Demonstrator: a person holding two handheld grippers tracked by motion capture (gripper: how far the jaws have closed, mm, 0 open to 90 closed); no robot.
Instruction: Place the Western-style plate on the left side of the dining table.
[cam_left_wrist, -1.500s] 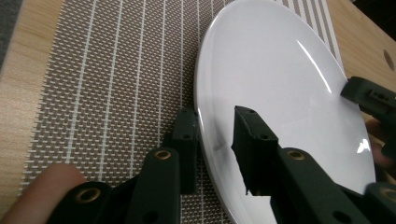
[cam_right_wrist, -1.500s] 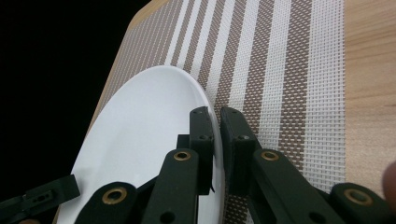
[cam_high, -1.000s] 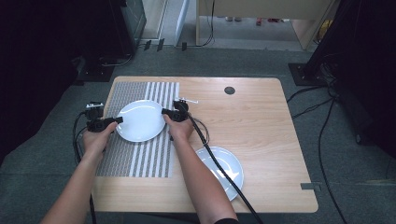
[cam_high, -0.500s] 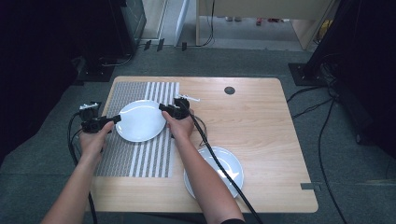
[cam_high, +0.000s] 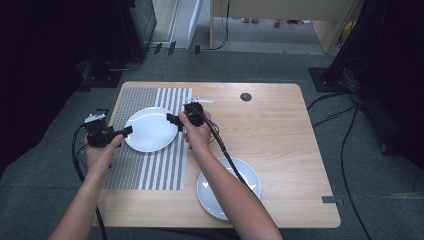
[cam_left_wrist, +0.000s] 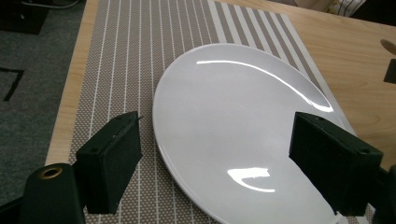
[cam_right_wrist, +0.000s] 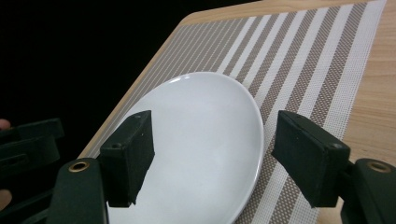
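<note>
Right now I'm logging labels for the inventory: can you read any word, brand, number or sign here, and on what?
None: no readable text.
Plate on the striped mat: plain white, unmarked.
Second plate: unmarked.
Left gripper, right gripper: black, no legible label.

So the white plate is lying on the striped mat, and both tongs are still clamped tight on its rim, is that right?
Not quite. The white plate does lie on the striped mat, but both tongs have let go. The left tongs and right tongs have just been opening; each gripper view shows its jaws spread wide, clear of the rim.
</note>
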